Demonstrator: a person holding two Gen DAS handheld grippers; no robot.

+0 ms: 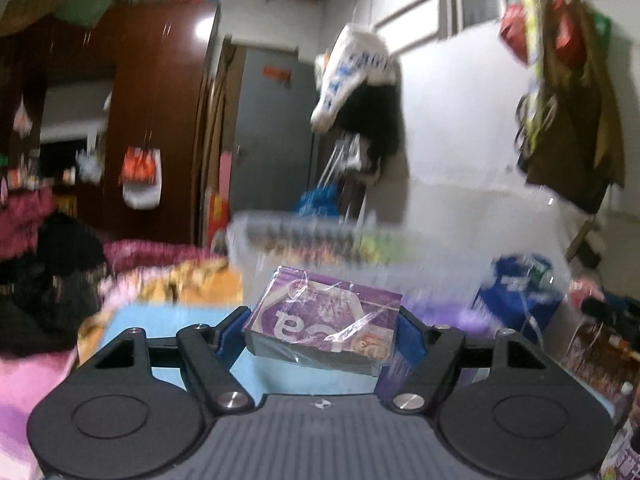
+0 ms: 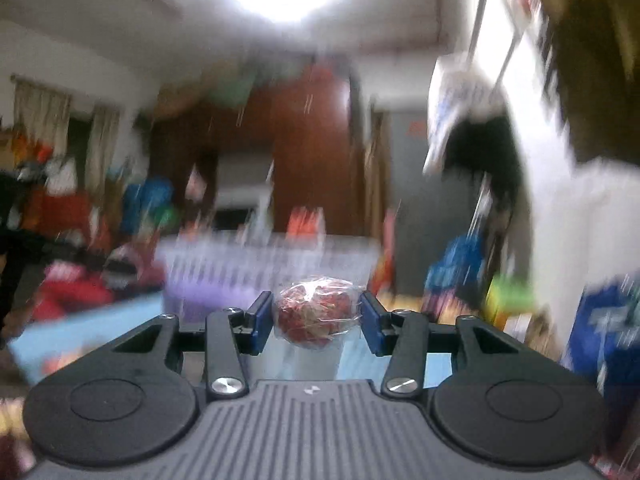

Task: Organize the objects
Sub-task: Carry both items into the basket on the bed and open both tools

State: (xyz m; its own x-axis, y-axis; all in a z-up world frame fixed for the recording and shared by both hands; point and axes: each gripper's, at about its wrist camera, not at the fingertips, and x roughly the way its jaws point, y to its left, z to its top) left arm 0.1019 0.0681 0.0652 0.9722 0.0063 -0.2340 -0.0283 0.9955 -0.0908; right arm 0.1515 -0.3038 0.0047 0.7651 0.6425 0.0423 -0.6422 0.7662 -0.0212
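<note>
Gripping purple box point(image 1: 322, 317) between blue pads, left hand-held gripper point(image 1: 320, 332) lifted before pale slotted basket point(image 1: 256, 236); basket contents blurred. Right hand-held gripper point(image 2: 316, 320) clamps red plastic-wrapped ball point(image 2: 316, 317), same basket point(image 2: 224, 264) behind.

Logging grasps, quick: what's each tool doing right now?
Left tool: closed on the purple box.
Right tool: closed on the red wrapped ball.

A lived-in bedroom of a home: a tall dark reddish-brown wooden wardrobe point(image 1: 160, 120) stands beside a grey door point(image 1: 272, 140), crumpled pink and orange bedding point(image 1: 168, 272) lies heaped, and clothes and plastic bags point(image 1: 568, 92) hang on the white wall point(image 1: 460, 120).
</note>
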